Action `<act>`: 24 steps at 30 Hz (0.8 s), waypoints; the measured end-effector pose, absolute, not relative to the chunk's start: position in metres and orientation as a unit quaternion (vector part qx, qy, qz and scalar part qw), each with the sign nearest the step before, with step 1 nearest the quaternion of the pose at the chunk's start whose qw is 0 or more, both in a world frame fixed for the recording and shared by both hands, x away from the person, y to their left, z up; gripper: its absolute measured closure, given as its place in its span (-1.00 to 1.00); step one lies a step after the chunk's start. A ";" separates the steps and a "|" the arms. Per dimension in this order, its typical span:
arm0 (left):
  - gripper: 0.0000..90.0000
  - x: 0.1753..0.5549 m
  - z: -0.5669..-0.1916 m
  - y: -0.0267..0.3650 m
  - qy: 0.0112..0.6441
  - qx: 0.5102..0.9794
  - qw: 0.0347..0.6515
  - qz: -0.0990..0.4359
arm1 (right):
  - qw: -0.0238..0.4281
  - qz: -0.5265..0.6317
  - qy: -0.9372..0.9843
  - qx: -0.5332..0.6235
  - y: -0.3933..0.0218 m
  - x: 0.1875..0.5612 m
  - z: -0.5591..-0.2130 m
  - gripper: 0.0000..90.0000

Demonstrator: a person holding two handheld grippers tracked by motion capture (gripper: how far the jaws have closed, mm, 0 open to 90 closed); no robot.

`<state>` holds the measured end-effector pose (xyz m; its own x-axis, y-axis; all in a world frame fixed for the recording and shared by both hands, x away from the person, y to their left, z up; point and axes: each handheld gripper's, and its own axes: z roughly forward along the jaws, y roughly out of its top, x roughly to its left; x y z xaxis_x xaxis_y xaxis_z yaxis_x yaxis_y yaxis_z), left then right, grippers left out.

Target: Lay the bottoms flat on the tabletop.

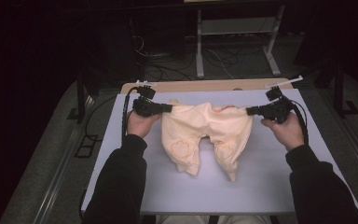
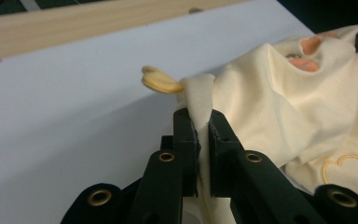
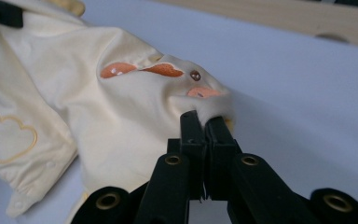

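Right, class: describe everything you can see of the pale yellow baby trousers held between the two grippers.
The baby trousers are soft, pale yellow cloth, with an orange heart outline stitched on each leg. Orange lining and a metal snap show at the waist. The left gripper and the right gripper each pinch one end of the waist, stretching it between them, while the two legs hang down and drape onto the white table, hems towards the person.

No readable text, label, brand or number anywhere. Only signs: two outlined hearts stitched in orange, one on each leg of the cream baby trousers (image 1: 205, 135), toward the near edge of the white table (image 1: 261, 186).
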<state>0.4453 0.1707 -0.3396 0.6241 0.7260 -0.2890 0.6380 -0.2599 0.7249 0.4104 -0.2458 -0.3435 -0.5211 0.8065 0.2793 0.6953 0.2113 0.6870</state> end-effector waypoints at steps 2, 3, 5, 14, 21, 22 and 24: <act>0.84 0.450 -0.334 0.170 0.433 0.786 0.438 0.058 | 0.071 0.407 0.769 0.488 -0.247 0.424 -0.334 0.93; 0.84 0.452 -0.331 0.169 0.432 0.784 0.442 0.061 | 0.074 0.410 0.767 0.488 -0.247 0.430 -0.329 0.93; 0.84 0.455 -0.326 0.167 0.428 0.780 0.452 0.071 | 0.078 0.415 0.762 0.492 -0.248 0.439 -0.323 0.93; 0.83 0.440 -0.364 0.162 0.425 0.785 0.448 0.046 | 0.060 0.407 0.755 0.511 -0.249 0.439 -0.350 0.93; 0.82 0.408 -0.431 0.173 0.447 0.782 0.432 -0.029 | -0.016 0.395 0.746 0.536 -0.262 0.405 -0.417 0.93; 0.82 0.405 -0.435 0.174 0.451 0.776 0.439 -0.037 | -0.026 0.395 0.743 0.540 -0.265 0.401 -0.422 0.93; 0.82 0.400 -0.438 0.175 0.455 0.769 0.447 -0.049 | -0.046 0.401 0.735 0.545 -0.268 0.394 -0.427 0.93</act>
<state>0.3996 0.1754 -0.4383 0.5818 0.6551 -0.4820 0.7432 -0.1874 0.6423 0.3941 -0.2685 -0.4274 -0.4024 0.7640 0.5044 0.8380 0.0855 0.5389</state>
